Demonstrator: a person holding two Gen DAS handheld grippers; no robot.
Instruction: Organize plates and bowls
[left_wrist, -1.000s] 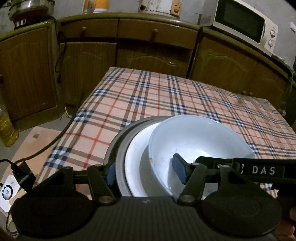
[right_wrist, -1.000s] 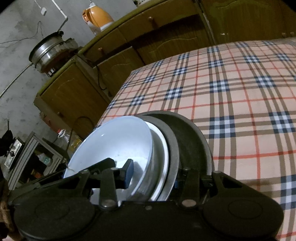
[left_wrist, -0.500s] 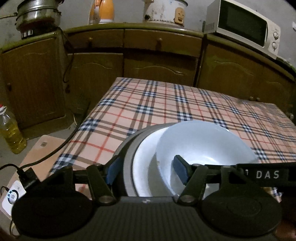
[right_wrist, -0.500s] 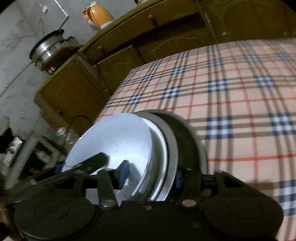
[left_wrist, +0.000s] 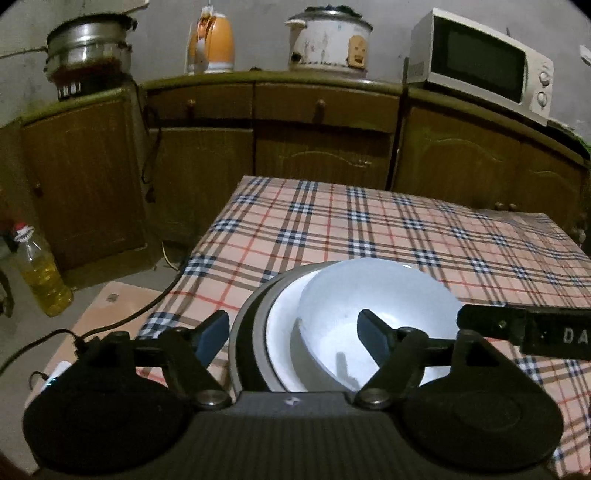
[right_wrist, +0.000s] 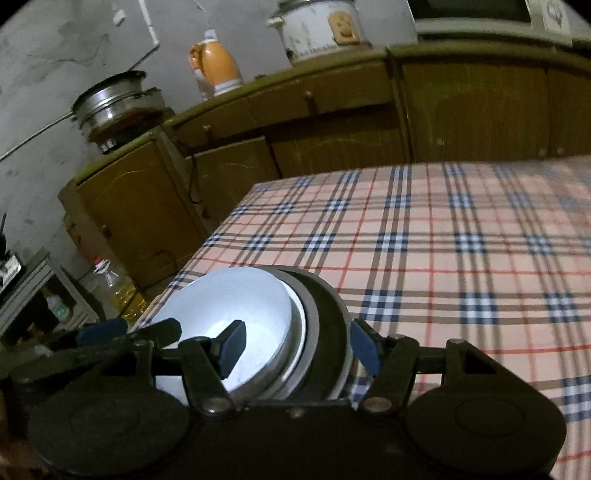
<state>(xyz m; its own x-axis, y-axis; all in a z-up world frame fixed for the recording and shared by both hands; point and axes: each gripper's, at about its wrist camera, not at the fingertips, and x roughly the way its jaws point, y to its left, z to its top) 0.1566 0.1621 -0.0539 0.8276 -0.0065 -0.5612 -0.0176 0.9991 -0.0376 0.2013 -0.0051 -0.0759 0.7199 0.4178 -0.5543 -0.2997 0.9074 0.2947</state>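
Straddling the stack from both sides, so both grippers are working at once. Left gripper (left_wrist: 291, 332) fingers are sitting spread: one blue pad is hanging outside the dark rim, the other is poking down inside the white bowl (left_wrist: 376, 306). Can't tell if they're actually pinching. Right gripper (right_wrist: 299, 349) is doing the mirror thing, fingers spread across the stack's edge, one pad (right_wrist: 232, 349) in the bowl, the other against the outside of the dark plate (right_wrist: 328, 314). Both are coming in low and roughly level. The stack's looking tilted up on edge: white bowl nested in a white plate (left_wrist: 282, 343), that one in the grey-black plate, all near the corner of the plaid counter (left_wrist: 388, 229).
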